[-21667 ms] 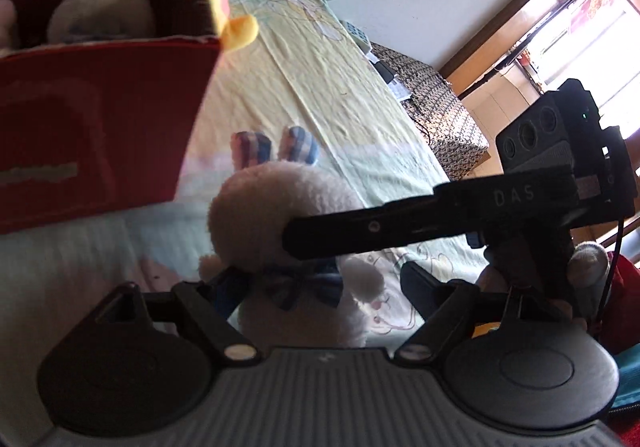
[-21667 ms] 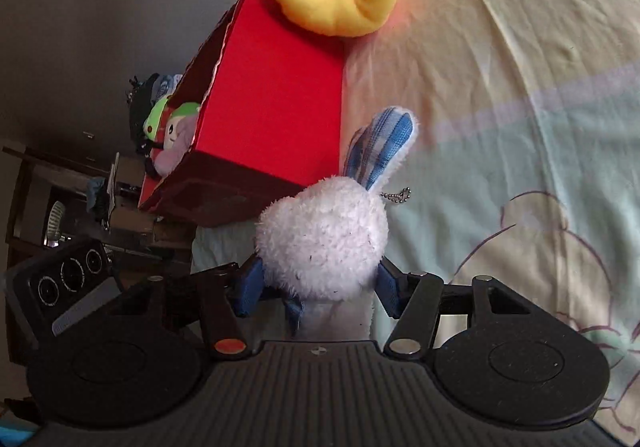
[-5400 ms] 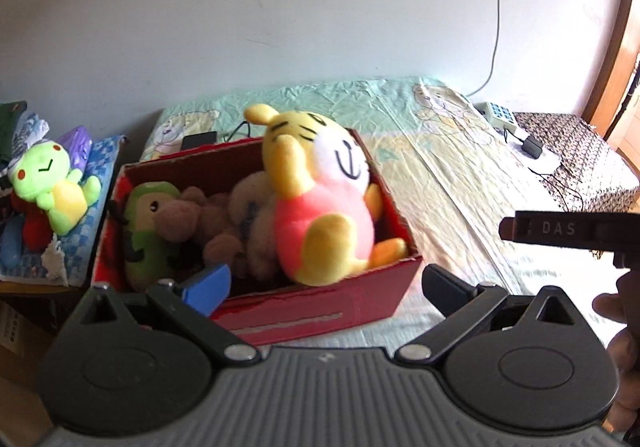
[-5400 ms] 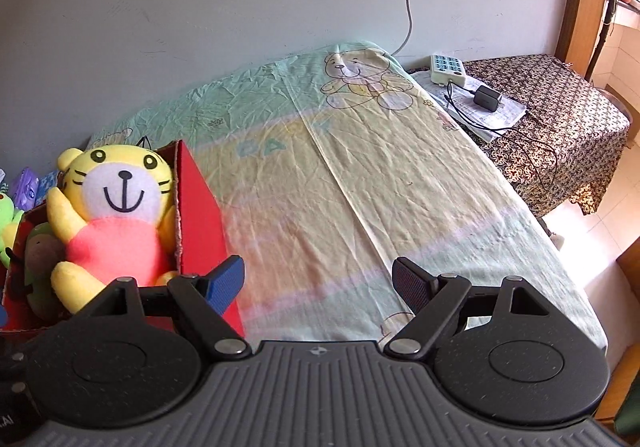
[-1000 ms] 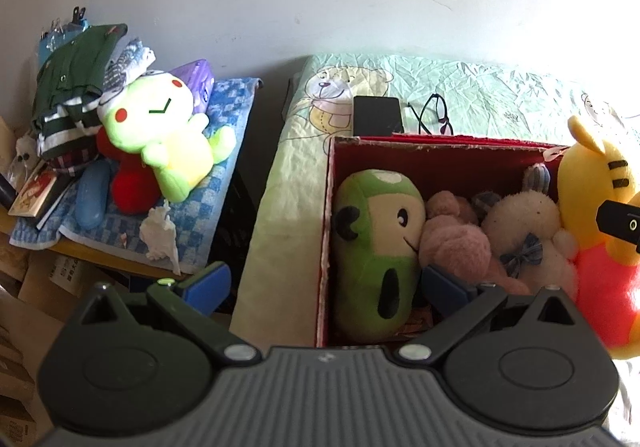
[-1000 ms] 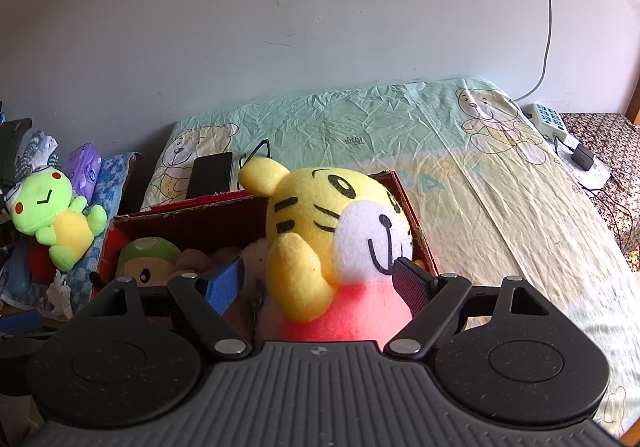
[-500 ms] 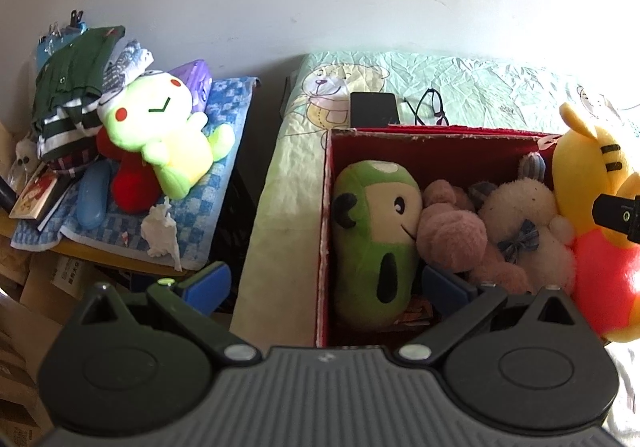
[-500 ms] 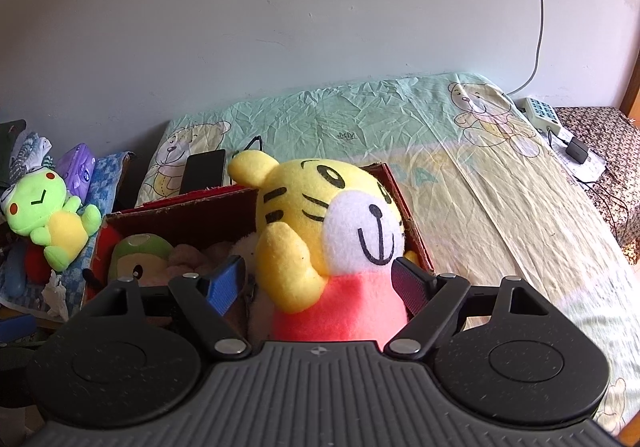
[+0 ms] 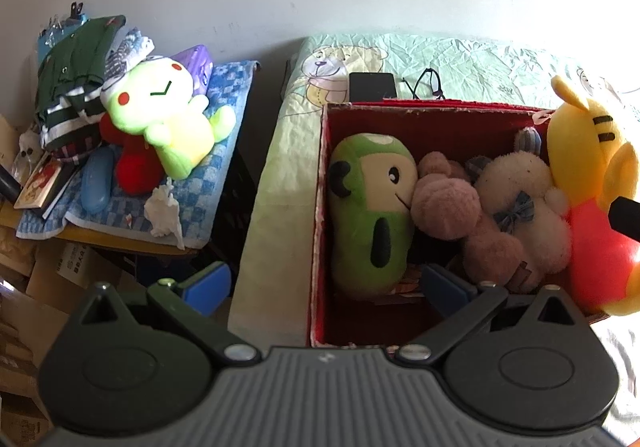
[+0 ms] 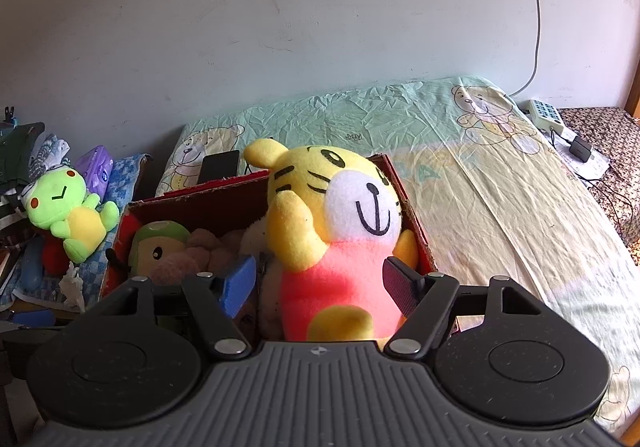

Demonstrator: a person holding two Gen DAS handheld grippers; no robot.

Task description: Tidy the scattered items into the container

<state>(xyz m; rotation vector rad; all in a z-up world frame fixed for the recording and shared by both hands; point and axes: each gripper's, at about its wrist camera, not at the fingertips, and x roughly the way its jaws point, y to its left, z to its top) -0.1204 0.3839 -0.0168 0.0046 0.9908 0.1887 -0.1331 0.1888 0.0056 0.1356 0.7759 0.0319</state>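
Observation:
A red cardboard box [image 9: 320,207] sits on the bed, holding a green plush [image 9: 372,215], a pink-brown bear [image 9: 448,207], a white bunny [image 9: 520,187] and a yellow tiger in a pink shirt [image 9: 588,167]. My left gripper [image 9: 326,283] hangs open over the box's near left corner, holding nothing. The tiger [image 10: 336,223] stands upright at the right end of the box [image 10: 200,203]. My right gripper [image 10: 320,281] is open, its fingers on either side of the tiger's pink body and apart from it. A black part of the right gripper [image 9: 624,219] shows in the left wrist view.
A side table left of the bed carries a blue checked cloth [image 9: 224,151], a green frog plush [image 9: 168,119] and folded clothes [image 9: 76,79]. A phone [image 9: 372,85] and glasses [image 9: 428,81] lie behind the box. A power strip [image 10: 544,115] and charger [image 10: 580,147] lie far right.
The right gripper has come a little closer to the tiger, which now looms larger between its fingers. The left view has crept slightly toward the box. Both grippers stayed open.

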